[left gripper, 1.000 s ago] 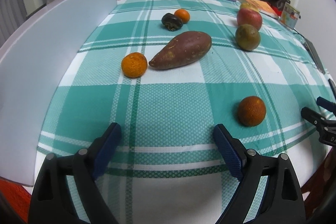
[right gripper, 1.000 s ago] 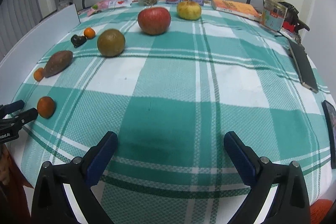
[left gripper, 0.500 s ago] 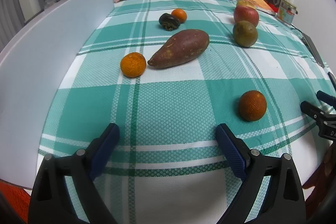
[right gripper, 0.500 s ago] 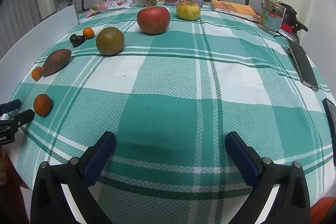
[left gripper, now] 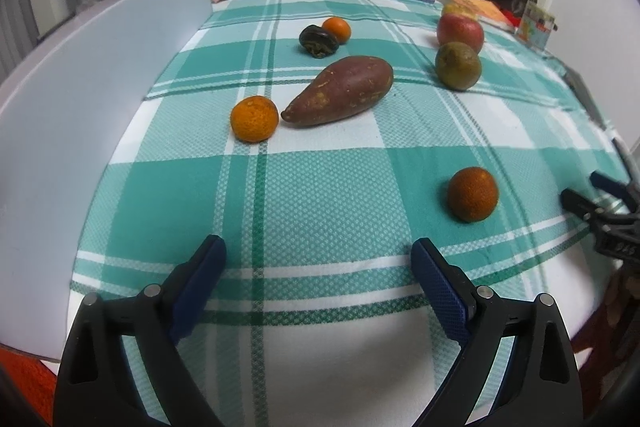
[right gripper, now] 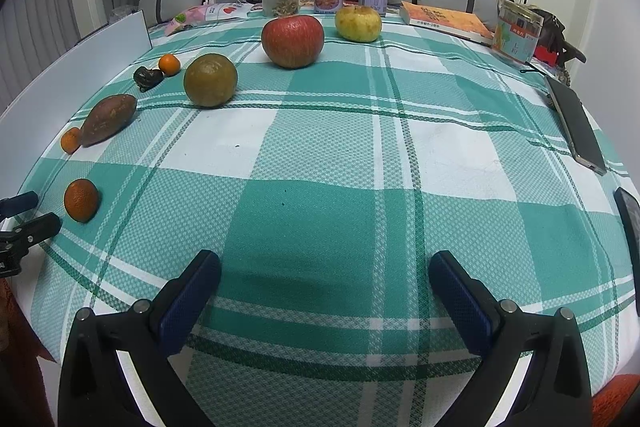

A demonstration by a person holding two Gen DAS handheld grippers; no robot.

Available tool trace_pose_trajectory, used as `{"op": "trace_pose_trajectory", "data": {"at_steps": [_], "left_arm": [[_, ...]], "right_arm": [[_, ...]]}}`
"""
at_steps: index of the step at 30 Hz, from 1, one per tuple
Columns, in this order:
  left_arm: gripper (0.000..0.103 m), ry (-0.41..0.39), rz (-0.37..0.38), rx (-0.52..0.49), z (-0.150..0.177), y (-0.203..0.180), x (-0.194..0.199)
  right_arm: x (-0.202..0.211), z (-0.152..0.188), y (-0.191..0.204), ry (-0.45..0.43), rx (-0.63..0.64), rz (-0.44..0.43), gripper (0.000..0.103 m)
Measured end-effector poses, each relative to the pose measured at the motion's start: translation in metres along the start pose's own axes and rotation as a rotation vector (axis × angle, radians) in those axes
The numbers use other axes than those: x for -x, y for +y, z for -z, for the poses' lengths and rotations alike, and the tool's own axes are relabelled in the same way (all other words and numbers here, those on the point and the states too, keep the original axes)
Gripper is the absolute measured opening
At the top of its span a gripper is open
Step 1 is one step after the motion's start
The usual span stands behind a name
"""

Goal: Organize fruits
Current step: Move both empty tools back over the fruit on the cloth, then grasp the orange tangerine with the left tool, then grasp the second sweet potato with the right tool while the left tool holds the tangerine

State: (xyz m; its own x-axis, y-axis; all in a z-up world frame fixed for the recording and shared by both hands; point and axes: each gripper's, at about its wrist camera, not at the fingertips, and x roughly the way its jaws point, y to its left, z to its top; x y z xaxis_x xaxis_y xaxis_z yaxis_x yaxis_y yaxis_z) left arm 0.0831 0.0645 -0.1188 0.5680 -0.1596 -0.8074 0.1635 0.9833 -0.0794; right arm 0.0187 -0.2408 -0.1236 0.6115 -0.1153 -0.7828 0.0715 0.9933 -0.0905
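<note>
Fruits [right gripper: 292, 41] lie scattered, sweet potato [left gripper: 340, 90] tapering toward near-left; both tongs [left gripper: 318, 267] [right gripper: 325, 273] gape wide.

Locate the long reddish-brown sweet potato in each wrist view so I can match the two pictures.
Left wrist view: the long reddish-brown sweet potato lies centre, slightly above the middle, its pointed end beside a small orange tangerine.
Right wrist view: the sweet potato lies far left at mid-height, with the same tangerine at its lower-left tip.
Shared landmark: the round olive-green fruit, to the right of the sweet potato and farther back in both views.
</note>
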Motion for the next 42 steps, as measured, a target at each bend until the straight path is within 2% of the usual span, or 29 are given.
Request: {"op": "trace_pose_trajectory", "data": {"at_steps": [2,4,8,10,11,12,16,17,18,21,24,27,30,31,33,35,38,40,41,42], "left_arm": [[0.094,-0.008,0.042,0.052,-0.009,0.013,0.004],[0.093,-0.023,0.036,0.069,-0.024,0.023,0.004],[0.091,0.031,0.037,0.050,-0.052,0.038,-0.013],[0.081,0.042,0.008,-0.009,-0.060,0.036,-0.023],[0.069,0.054,0.006,-0.031,-0.063,0.035,-0.029],[0.063,0.065,0.015,-0.040,-0.065,0.035,-0.034],[0.060,0.058,0.005,-0.065,-0.070,0.034,-0.046],[0.053,0.048,0.015,-0.061,-0.071,0.035,-0.046],[0.029,0.036,0.027,-0.056,-0.071,0.036,-0.045],[0.028,0.028,0.070,-0.016,-0.068,0.043,-0.039],[0.028,0.050,0.079,-0.002,-0.056,0.045,-0.030],[0.028,0.063,0.088,0.014,-0.041,0.049,-0.017],[0.028,0.063,0.093,0.043,-0.028,0.053,-0.006],[0.028,0.059,0.093,0.051,-0.025,0.054,-0.004],[0.028,0.052,0.091,0.066,-0.020,0.056,-0.002],[0.028,0.044,0.090,0.081,-0.016,0.058,0.001],[0.028,0.039,0.099,0.087,-0.013,0.061,0.003],[0.028,0.036,0.102,0.081,-0.012,0.061,0.003],[0.029,0.034,0.105,0.081,-0.012,0.062,0.002],[0.029,0.033,0.110,0.083,-0.013,0.062,0.002]], "right_arm": [[0.000,0.000,0.000,-0.002,0.000,0.000,0.103],[0.000,0.000,0.000,-0.005,0.001,0.000,0.103],[0.000,0.000,0.000,-0.008,0.003,-0.002,0.103],[0.000,0.000,0.000,-0.007,0.003,-0.001,0.103],[0.000,0.000,0.000,-0.007,0.003,-0.001,0.103],[0.000,0.001,0.000,-0.008,0.003,-0.001,0.103],[0.000,0.001,0.000,-0.008,0.004,-0.001,0.103],[0.000,0.001,0.000,-0.008,0.004,-0.001,0.103],[0.000,0.001,0.000,-0.009,0.004,-0.001,0.103],[0.000,-0.001,0.000,0.009,0.011,-0.010,0.103],[-0.001,-0.014,-0.001,0.092,0.007,-0.046,0.102],[0.008,-0.047,0.015,0.067,-0.002,-0.208,0.101],[0.006,-0.099,0.070,0.081,0.186,-0.381,0.101],[0.002,-0.120,0.099,0.101,0.293,-0.427,0.101],[-0.010,-0.143,0.144,0.141,0.456,-0.465,0.097],[-0.028,-0.156,0.193,0.204,0.645,-0.456,0.089],[-0.057,-0.151,0.247,0.305,0.912,-0.414,0.078],[-0.070,-0.138,0.262,0.351,1.015,-0.378,0.057],[-0.078,-0.134,0.269,0.376,1.058,-0.315,0.054],[-0.085,-0.133,0.271,0.415,1.067,-0.265,0.046]]}}
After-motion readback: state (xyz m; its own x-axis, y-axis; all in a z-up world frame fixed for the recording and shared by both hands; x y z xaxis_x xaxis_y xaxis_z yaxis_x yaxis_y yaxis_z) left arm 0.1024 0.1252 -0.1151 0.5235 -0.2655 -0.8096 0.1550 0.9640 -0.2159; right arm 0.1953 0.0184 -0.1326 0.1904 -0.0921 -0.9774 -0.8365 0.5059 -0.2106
